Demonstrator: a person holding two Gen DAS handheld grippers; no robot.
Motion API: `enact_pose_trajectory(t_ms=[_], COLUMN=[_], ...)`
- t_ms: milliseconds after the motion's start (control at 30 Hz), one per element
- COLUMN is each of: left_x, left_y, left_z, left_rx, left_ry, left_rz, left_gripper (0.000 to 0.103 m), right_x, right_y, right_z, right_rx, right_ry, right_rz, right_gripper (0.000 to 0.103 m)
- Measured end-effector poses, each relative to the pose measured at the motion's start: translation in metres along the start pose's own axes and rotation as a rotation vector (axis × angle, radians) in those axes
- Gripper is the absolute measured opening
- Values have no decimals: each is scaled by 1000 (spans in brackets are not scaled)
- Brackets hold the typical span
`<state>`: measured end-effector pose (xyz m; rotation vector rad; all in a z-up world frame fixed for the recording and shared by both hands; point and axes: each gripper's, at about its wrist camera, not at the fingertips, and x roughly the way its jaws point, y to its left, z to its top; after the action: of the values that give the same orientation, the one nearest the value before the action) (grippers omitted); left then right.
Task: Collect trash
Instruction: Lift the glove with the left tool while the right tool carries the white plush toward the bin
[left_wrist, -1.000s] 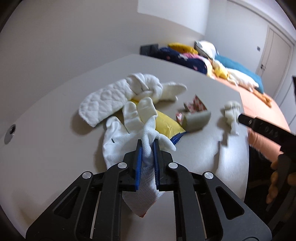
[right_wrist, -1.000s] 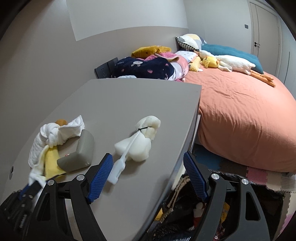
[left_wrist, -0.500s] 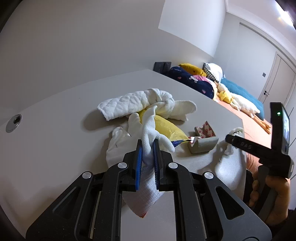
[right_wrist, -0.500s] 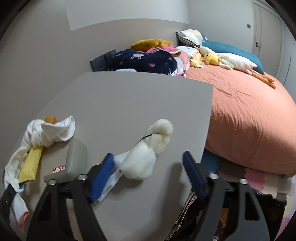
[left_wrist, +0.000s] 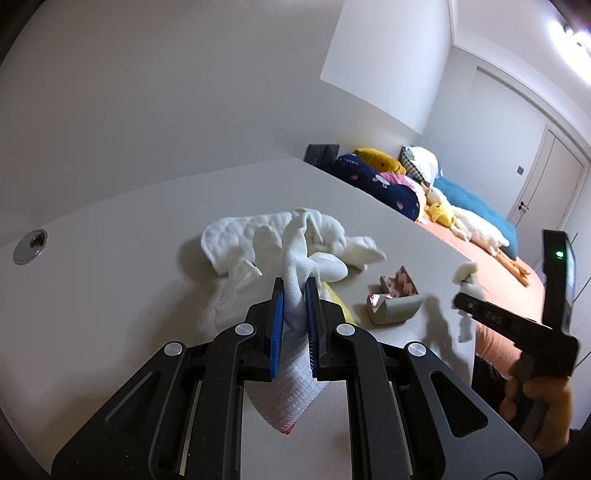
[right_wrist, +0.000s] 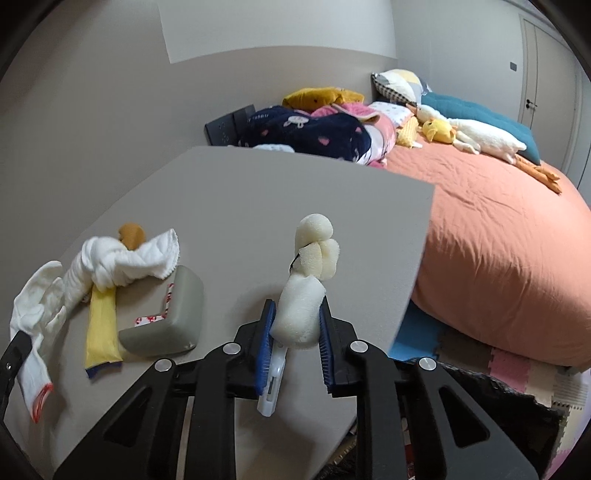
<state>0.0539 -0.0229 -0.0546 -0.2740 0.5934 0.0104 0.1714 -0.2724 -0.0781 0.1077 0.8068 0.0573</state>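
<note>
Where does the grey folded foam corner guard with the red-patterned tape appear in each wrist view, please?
Left wrist view: grey folded foam corner guard lies right of centre, beyond the left tool.
Right wrist view: it lies lower left.
Shared landmark: yellow flat packet beside it in both.

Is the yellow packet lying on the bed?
No, the yellow packet lies on the grey table, beside the white cloths.

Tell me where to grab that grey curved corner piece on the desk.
Pinch one arm of the grey corner guard across its thin wall, coming from above at the open inner side, where the patterned tape shows. The outer curve is too wide and rounded; the yellow packet crowds its left.
</note>
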Motion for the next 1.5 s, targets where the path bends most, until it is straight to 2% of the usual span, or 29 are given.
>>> enact_pose_trajectory(t_ms=[233,567,833,1500], left_x=[-9,-12,-17,-65], left_y=[-10,-24,-46,-108], left_z=[1,2,-6,-27], left_rx=[30,48,69,210], left_ry=[-12,45,87,55], left_rz=[-13,-53,-121,-168], left_gripper=[11,11,11,11], right_x=[-31,-79,-111,-184], right_y=[-5,-20,-36,-88], right_z=[-7,-29,-48,-98], right_rx=[4,31,53,116], right_ry=[-31,-65,-95,-172], right_rz=[-8,-8,-19,-58], right_gripper=[24,24,25,27])
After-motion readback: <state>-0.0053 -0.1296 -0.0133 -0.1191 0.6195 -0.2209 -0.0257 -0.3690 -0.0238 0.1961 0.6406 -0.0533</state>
